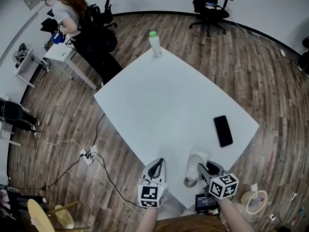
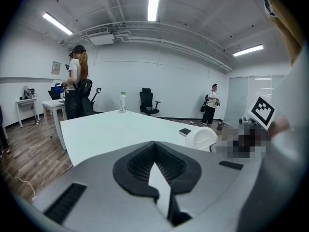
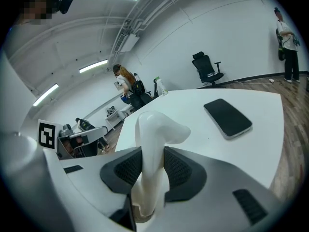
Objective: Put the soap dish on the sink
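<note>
No words, brands or numbers could be read anywhere; the small wall notice (image 2: 56, 67) at far left was too tiny to make out.

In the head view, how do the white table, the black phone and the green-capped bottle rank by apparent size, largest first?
1. white table
2. black phone
3. green-capped bottle, only slightly smaller looking; it stands farther from the camera, so this is unsure.

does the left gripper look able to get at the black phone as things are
Probably yes, with a detour: the left gripper is empty and the table before it is bare, but the soap dish in the right gripper stands between it and the phone.
</note>
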A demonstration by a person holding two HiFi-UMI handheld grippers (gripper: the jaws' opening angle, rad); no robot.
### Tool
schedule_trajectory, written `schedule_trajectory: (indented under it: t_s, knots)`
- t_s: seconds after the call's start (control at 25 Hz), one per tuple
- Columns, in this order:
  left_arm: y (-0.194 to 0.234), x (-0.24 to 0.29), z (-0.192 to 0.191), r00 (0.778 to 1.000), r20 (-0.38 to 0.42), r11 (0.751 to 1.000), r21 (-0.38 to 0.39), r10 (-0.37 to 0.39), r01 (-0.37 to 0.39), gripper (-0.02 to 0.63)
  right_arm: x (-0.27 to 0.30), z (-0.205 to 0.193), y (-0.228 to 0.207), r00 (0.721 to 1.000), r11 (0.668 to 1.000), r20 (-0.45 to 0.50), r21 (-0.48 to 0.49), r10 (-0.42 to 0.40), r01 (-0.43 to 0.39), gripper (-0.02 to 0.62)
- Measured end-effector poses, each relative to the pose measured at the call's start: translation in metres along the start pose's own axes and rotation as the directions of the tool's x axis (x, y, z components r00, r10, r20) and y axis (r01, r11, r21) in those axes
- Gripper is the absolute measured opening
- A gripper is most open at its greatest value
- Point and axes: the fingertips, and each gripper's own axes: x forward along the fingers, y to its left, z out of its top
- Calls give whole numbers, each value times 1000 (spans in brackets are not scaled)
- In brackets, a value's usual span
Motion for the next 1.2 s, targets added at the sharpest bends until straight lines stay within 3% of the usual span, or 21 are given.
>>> schedule_trajectory:
  t_s: [0.36, 0.8, 1.2]
  knots:
    - [1, 2, -18, 999, -46, 1000, -21, -6, 5, 6, 7, -12, -5, 999, 998, -51, 63, 14, -11, 127]
    - [-5, 11, -46, 994, -105, 991, -132, -40, 26, 6, 12, -18, -15, 996, 989, -90, 146, 8, 5, 127]
    - [-9, 12, -53, 990, -125, 985, -168, -65, 44, 6, 15, -20, -18, 991, 995, -136, 92, -17, 30, 129]
